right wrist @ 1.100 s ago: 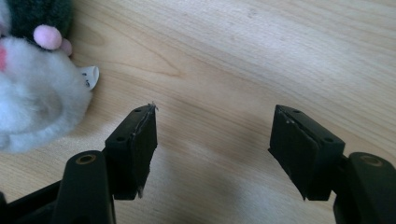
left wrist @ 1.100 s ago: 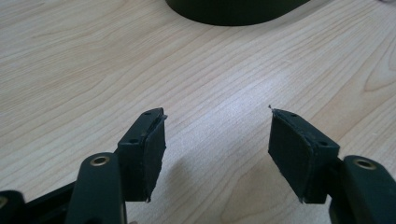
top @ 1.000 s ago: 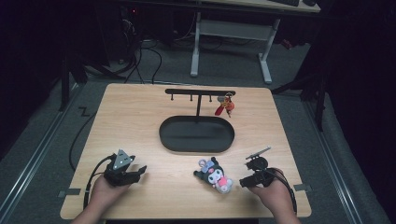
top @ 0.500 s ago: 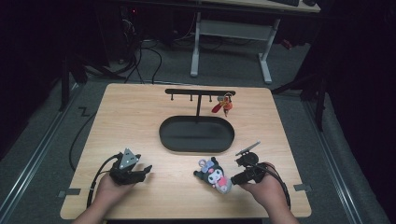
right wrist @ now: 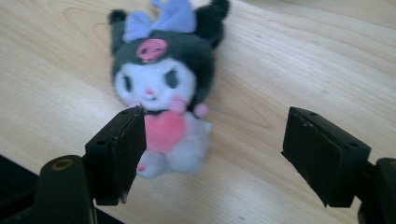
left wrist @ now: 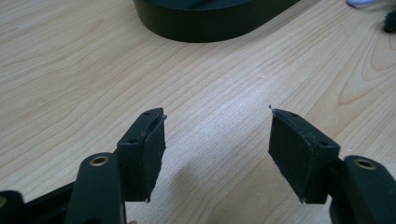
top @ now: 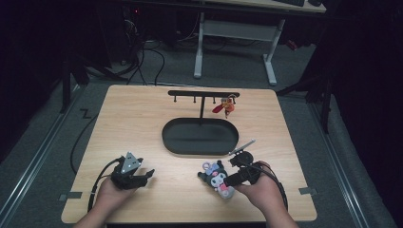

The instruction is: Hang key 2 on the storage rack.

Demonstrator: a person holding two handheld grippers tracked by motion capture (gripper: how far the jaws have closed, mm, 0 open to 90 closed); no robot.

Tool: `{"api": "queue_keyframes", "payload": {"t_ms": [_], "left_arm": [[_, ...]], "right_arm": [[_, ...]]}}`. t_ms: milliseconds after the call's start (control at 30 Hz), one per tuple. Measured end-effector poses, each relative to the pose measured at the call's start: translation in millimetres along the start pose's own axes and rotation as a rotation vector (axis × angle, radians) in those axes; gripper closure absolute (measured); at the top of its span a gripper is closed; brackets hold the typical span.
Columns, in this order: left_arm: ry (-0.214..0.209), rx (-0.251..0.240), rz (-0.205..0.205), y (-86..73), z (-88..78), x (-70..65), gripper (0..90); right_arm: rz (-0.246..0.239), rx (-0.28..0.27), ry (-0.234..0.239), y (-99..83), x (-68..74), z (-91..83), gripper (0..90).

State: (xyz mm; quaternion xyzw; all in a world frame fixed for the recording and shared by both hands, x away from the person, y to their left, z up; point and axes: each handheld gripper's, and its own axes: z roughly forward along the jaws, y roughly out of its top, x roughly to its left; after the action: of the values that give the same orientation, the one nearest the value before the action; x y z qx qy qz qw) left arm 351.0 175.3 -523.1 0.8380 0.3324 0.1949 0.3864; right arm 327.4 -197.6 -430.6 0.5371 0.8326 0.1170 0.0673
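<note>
- My left tongs (top: 144,175) rest low on the table (top: 138,118) near its front left corner, jaws spread wide with nothing between them; the left gripper view shows bare wood between the pads (left wrist: 152,154).
- Ahead of them, mid-table, sits the black oval tray (top: 199,137), with the hook rack (top: 203,94) behind it and a red keychain (top: 224,107) hanging from one peg.
- Right of centre at the front lies the plush doll (top: 216,178), flat on its back on the wood.
- My right tongs (top: 234,179) have moved in from the right edge since a second ago and now sit just beside the doll; the jaws have just been opening, and they are released, holding nothing.
- In the right gripper view the doll (right wrist: 163,93) lies ahead of the jaws, nearer the left pad (right wrist: 126,149), not yet between them. I judge a pickup is being lined up, likely for the tray.
</note>
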Motion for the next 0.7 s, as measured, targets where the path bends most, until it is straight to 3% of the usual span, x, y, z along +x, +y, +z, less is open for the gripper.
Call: {"api": "queue_keyframes", "payload": {"t_ms": [67, 200, 433, 533, 567, 700], "left_arm": [[0.001, 0.001, -0.001, -0.4, 0.0, 0.0, 36.3], [0.008, 0.006, 0.001, -2.0, -2.4, -0.7, 36.2], [0.012, 0.014, -0.001, -5.3, -3.7, -0.2, 36.2], [0.012, 0.017, 0.0, -6.0, -4.4, 0.2, 36.2], [0.014, 0.017, 0.002, -6.2, -4.6, 0.0, 36.2], [0.014, 0.019, -0.002, -7.0, -5.2, 0.4, 36.1]], "right_arm": [[-0.007, 0.0, 0.008, 0.2, 3.0, 1.6, 20.9], [-0.04, 0.051, 0.038, -1.8, 15.3, 20.5, 18.4], [-0.059, 0.086, 0.05, -7.1, 22.5, 42.4, 18.0], [-0.065, 0.102, 0.042, -9.1, 24.7, 48.4, 20.2], [-0.085, 0.106, 0.034, -9.6, 24.6, 50.3, 22.6], [-0.081, 0.105, 0.035, -10.8, 26.5, 53.9, 33.5]]}}
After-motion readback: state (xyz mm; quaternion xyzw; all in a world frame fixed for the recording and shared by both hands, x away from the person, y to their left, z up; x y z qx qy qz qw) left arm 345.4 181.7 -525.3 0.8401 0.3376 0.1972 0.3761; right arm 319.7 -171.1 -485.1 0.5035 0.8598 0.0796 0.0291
